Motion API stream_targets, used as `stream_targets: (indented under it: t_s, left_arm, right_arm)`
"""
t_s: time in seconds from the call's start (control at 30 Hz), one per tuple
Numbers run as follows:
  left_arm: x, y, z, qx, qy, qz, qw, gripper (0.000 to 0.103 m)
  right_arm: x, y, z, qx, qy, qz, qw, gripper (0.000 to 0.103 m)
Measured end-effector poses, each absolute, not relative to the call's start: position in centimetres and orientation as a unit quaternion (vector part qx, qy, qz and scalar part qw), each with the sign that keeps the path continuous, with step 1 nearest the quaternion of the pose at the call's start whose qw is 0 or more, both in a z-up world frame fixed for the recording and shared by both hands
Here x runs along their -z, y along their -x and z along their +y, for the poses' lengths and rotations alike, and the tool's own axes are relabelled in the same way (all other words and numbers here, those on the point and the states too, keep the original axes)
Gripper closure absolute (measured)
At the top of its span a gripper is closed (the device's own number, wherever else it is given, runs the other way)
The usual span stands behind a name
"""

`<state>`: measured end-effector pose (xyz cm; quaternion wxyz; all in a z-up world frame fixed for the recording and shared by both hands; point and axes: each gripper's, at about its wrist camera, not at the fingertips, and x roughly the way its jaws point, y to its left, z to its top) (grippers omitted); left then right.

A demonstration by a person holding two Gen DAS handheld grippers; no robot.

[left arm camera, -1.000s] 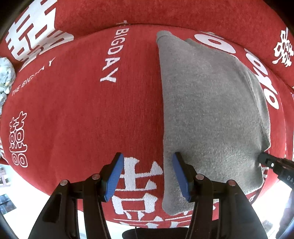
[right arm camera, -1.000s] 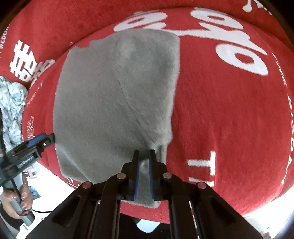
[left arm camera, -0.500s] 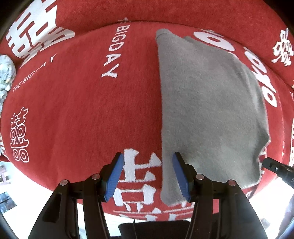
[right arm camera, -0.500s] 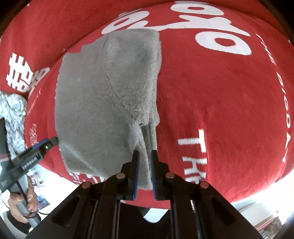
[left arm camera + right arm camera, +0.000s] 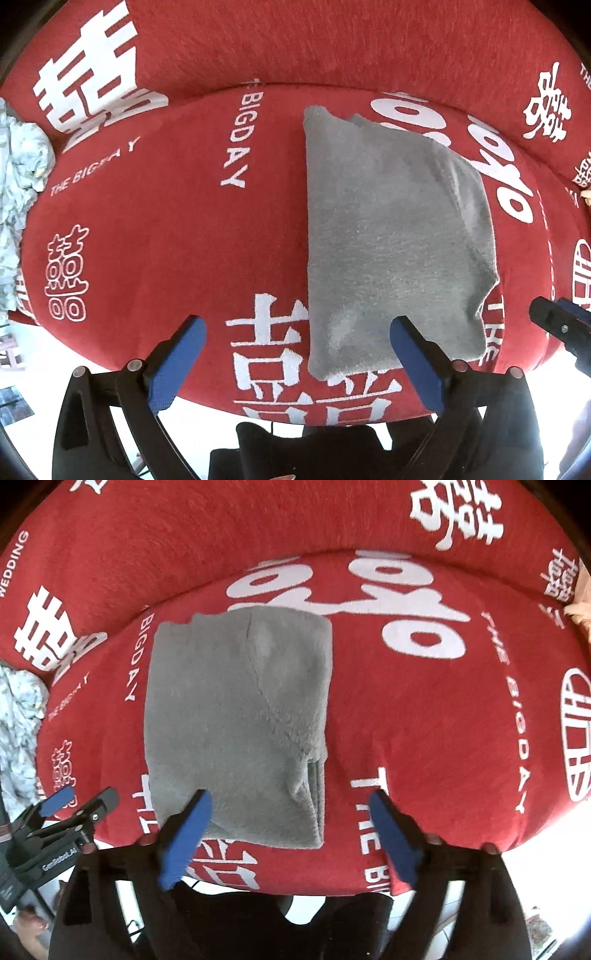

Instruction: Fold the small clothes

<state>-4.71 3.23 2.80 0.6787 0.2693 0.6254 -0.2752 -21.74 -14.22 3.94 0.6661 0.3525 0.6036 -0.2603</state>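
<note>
A folded grey fleece garment (image 5: 391, 236) lies flat on the red sofa seat; in the right wrist view (image 5: 236, 716) it sits left of centre. My left gripper (image 5: 295, 350) is open and empty, raised off the seat in front of the garment's near edge. My right gripper (image 5: 291, 830) is open wide and empty, just in front of the garment's near right corner. The left gripper shows at the lower left of the right wrist view (image 5: 74, 812). The right gripper's tip shows at the right edge of the left wrist view (image 5: 557, 321).
The red sofa cover (image 5: 166, 236) with white lettering spans the seat and backrest. A crumpled pale patterned cloth (image 5: 18, 177) lies at the far left, also in the right wrist view (image 5: 18, 723). A tan item (image 5: 580, 605) sits at the far right. The seat's front edge drops to a bright floor.
My right gripper, shut on the garment's near right corner, has let go, opened wide and drawn back. My left gripper has opened wider and backed off slightly. The garment now lies flat.
</note>
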Motion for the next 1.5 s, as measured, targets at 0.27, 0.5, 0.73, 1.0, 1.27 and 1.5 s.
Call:
stream_targets:
  t_s: [0.27, 0.5, 0.73, 1.0, 1.27, 1.5]
  left_arm:
    - [-4.2, 5.0, 3.5, 0.268, -0.285, 0.623, 0.677, 0.003]
    - [-5.0, 4.9, 3.8, 0.258, -0.291, 0.624, 0.678, 0.003]
    - [-5.8, 5.0, 4.0, 0.252, -0.29, 0.624, 0.68, 0.003]
    - [-6.5, 4.9, 3.9, 0.252, -0.288, 0.625, 0.681, 0.003]
    - [-7.1, 4.9, 3.7, 0.251, -0.29, 0.623, 0.682, 0.003]
    - [-7.3, 5.0, 3.8, 0.251, -0.289, 0.624, 0.681, 0.003]
  right_arm:
    - [-5.0, 21.7, -13.7, 0.282, -0.343, 0.602, 0.663, 0.0]
    - [-6.0, 21.5, -13.6, 0.286, -0.338, 0.604, 0.663, 0.0]
    - [-6.8, 21.2, -13.4, 0.288, -0.33, 0.604, 0.666, 0.0]
    - [-7.7, 20.9, -13.3, 0.289, -0.327, 0.602, 0.669, 0.0]
    - [-8.2, 20.6, -13.2, 0.29, -0.324, 0.6, 0.671, 0.0]
    - [-8.3, 20.6, -13.1, 0.293, -0.324, 0.598, 0.672, 0.0]
